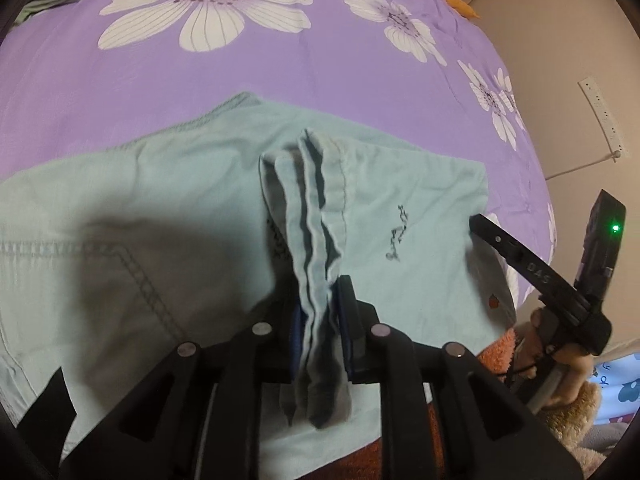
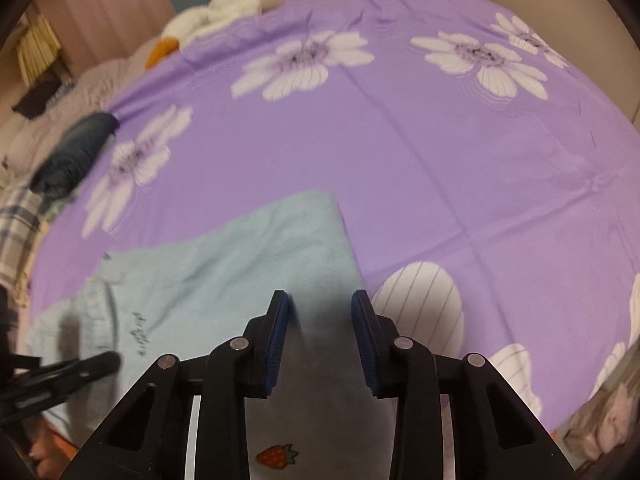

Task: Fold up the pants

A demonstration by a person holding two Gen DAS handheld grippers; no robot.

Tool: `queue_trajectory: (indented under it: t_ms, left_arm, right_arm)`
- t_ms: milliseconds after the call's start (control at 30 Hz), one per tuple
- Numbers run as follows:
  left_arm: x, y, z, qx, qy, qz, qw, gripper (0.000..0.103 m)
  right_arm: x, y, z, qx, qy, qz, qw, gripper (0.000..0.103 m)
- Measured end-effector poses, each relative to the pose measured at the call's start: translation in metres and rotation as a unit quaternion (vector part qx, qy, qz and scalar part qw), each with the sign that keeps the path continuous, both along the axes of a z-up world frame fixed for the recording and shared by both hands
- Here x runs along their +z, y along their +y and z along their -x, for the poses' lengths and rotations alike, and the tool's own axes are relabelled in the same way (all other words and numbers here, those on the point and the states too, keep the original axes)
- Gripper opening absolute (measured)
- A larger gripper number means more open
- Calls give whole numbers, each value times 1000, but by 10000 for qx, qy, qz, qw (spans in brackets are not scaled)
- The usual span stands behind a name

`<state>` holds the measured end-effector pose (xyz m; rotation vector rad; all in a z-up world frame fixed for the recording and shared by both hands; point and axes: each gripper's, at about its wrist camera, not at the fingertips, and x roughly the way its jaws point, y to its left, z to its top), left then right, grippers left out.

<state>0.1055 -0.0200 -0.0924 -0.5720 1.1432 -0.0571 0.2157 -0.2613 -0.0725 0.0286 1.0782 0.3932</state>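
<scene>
While the left wrist view looks down along its own fingers, the left gripper point(image 1: 320, 328) is clamped narrow on a bunched ridge of the pants point(image 1: 160, 208), the pale blue-green cloth pinched between the two blue pads at lower centre. This gathered fold runs up the frame from the fingers towards centre, showing layered hems and a stitched edge. Soft, thin woven cotton spreads to either side over the purple bedsheet point(image 1: 280, 64), with a dark double seam at lower left and small dark lettering right of centre. At the right edge, the right gripper point(image 1: 480, 224) reaches in from the lower right, its black finger tip at the cloth's right border, beside a hand point(image 1: 560, 344) and an orange sleeve point(image 1: 500, 356).

As seen from the right wrist, the right gripper point(image 2: 320, 320) stands with its ribbed blue pads part-way apart and nothing pressed between them; shaded cloth lies beneath the gap. Pants point(image 2: 240, 248) extend from the fingers towards the left of the frame, so their long axis runs left-right, with the cloth's right edge just ahead of the fingertips. A strawberry patch point(image 2: 277, 456) shows at the bottom. At lower left, the left gripper point(image 2: 80, 364) appears blurred. The floral sheet point(image 2: 440, 160) is smooth and printed with white daisies.
</scene>
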Motion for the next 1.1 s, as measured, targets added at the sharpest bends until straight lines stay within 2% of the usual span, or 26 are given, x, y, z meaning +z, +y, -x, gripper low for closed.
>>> queue_trajectory:
  t_ms: [167,567,733,1100]
  left_arm:
    - [-2,3,12,95,7,240,9997,19]
    - [-4,0,27,105,33,378,9992,21]
    - [-3,-4,32,75,-1,298,9995,21]
    - [-7,-13,49,277,-415,103,9987,23]
  right_arm:
    - [0,2,10,123,-150,276,9994,36]
    - [-2,1,33,191,-317,594,9975,36]
    - [-3,-3,37,134,-269,535,9981,36]
    - [-6,-14,55,127,-419,327,9985,36]
